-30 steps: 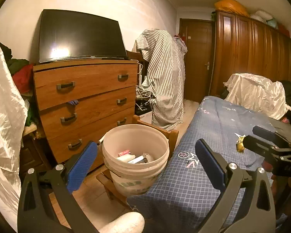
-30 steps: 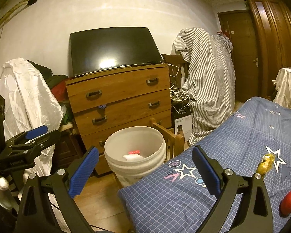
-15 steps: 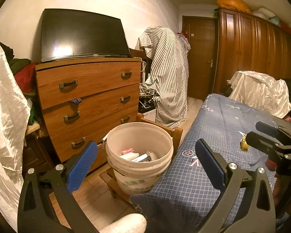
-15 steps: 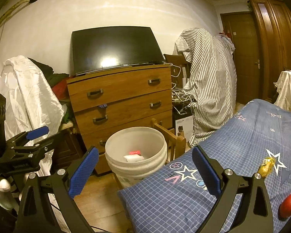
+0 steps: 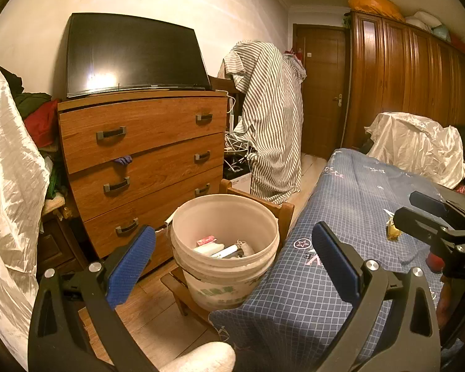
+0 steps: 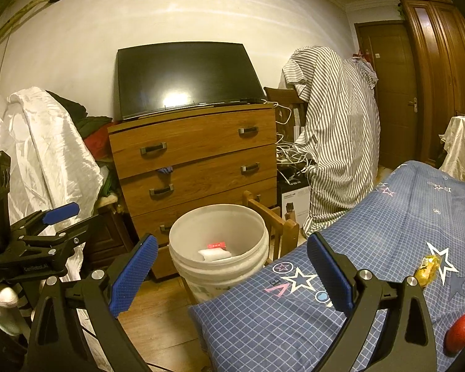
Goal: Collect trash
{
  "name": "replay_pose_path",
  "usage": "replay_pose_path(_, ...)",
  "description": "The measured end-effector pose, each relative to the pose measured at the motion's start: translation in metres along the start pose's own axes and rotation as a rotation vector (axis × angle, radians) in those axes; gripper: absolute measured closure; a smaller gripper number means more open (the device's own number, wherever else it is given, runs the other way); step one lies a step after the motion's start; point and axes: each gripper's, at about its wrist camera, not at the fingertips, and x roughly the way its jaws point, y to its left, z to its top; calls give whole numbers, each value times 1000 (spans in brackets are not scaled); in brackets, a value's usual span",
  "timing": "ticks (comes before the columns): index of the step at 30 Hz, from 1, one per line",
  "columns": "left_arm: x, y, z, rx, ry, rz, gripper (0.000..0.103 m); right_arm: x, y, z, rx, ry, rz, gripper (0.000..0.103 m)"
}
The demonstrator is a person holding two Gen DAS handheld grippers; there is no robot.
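Note:
A white plastic bucket (image 5: 198, 226) holding several scraps of trash stands on a low wooden stool beside the bed; it also shows in the right wrist view (image 6: 183, 232). A yellow crumpled wrapper (image 6: 428, 267) lies on the blue checked bedspread, seen small in the left wrist view (image 5: 393, 232). A red round object (image 6: 461, 328) lies at the bed's near right. My left gripper (image 5: 232, 266) is open and empty, hovering near the bucket. My right gripper (image 6: 232, 272) is open and empty, above the bed corner.
A wooden chest of drawers (image 5: 145, 155) with a TV (image 5: 133, 59) stands behind the bucket. A striped cloth (image 5: 269, 117) drapes a chair. White sheets hang at left (image 5: 9, 170). A wardrobe (image 5: 412, 80) and door (image 5: 321, 93) are at the back right.
Both cameras have drifted slightly, so the bucket and dresser shifted a little right in view. Both grippers stay open and empty.

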Motion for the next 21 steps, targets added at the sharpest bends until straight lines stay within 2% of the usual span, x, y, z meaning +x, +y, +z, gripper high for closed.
replay_pose_path(21, 7, 4, -1, 5, 15, 3, 6, 4, -1, -1, 2, 8, 1, 6)
